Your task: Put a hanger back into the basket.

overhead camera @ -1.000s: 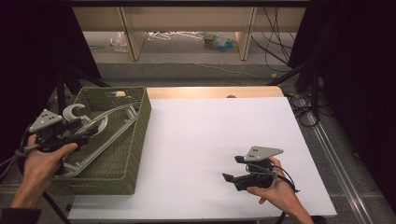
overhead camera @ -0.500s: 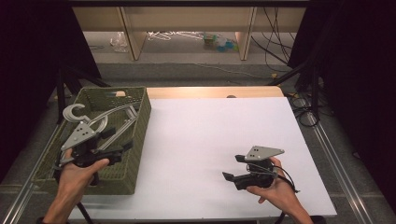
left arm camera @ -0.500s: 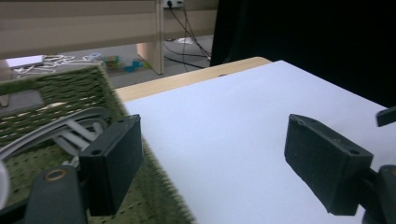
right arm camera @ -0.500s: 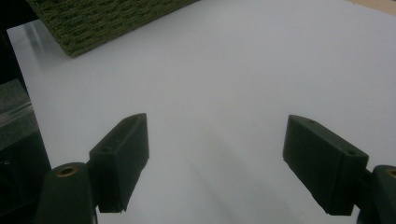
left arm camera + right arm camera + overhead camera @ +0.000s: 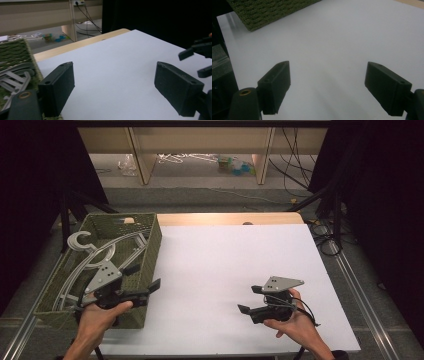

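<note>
The grey hangers (image 5: 95, 257) lie inside the green basket (image 5: 150, 250) at the left of the tabletop (image 5: 225, 265). The left hand-held gripper (image 5: 145, 282), its jaws just opened and empty, sits at the basket's near right corner; the right hand-held gripper (image 5: 248, 300) rests released. The depositing looks done.

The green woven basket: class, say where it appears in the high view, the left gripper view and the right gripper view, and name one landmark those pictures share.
High view: the green woven basket stands at the table's left edge, grey hangers inside.
Left gripper view: far left edge, behind the left jaw.
Right gripper view: top left corner.
Shared landmark: the white table top.
</note>
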The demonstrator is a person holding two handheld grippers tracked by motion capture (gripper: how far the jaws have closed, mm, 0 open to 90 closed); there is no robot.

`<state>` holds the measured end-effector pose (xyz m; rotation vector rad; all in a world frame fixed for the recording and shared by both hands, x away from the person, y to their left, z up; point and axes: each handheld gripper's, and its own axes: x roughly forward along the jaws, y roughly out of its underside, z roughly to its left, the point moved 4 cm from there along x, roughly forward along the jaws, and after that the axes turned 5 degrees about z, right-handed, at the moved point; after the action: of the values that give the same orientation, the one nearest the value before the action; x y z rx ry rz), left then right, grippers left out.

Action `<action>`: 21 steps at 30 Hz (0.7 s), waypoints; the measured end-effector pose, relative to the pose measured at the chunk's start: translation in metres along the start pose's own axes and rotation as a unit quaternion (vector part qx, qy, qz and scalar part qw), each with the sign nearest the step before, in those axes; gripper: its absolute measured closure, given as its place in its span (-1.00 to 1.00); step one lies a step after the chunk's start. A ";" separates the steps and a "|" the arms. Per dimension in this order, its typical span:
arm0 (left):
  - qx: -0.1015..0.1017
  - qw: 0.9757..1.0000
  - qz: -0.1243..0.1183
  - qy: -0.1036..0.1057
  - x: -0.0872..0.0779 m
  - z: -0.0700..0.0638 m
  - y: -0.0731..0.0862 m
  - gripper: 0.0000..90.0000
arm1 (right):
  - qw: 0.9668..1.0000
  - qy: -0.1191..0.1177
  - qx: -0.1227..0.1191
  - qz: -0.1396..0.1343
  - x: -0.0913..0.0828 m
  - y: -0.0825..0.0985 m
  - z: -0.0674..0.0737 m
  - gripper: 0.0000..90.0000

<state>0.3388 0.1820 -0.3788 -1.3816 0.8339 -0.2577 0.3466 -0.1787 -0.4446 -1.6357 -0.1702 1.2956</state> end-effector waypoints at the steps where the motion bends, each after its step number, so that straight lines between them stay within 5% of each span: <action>1: 0.000 1.000 0.000 0.000 0.000 0.000 0.000 -0.64 | 1.000 -0.001 0.000 -0.001 0.000 0.000 0.000 -0.55; 2: 0.013 1.000 0.005 0.003 0.002 -0.006 0.003 -0.64 | 1.000 -0.002 -0.003 -0.003 0.001 0.000 0.001 -0.55; 5: 0.011 1.000 0.009 0.015 0.007 -0.017 0.008 -0.64 | 1.000 -0.001 -0.004 -0.002 0.002 0.001 0.002 -0.59; 9: 0.025 1.000 0.006 0.009 0.015 -0.029 0.016 -0.63 | 1.000 -0.005 -0.014 0.002 0.003 0.002 0.005 -0.62; 18: 0.016 1.000 0.008 0.002 0.029 -0.041 0.040 -0.63 | 1.000 -0.008 -0.016 0.002 0.007 0.004 0.007 -0.62; 19: 0.026 1.000 0.014 0.008 0.029 -0.042 0.045 -0.63 | 1.000 -0.006 -0.013 0.001 0.007 0.004 0.007 -0.62; 21: 0.009 1.000 0.013 0.021 0.030 -0.045 0.048 -0.64 | 1.000 -0.002 -0.012 -0.001 0.006 0.004 0.008 -0.61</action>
<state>0.3158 0.1391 -0.4332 -1.3525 0.8816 -0.2736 0.3408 -0.1721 -0.4514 -1.6536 -0.1912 1.2996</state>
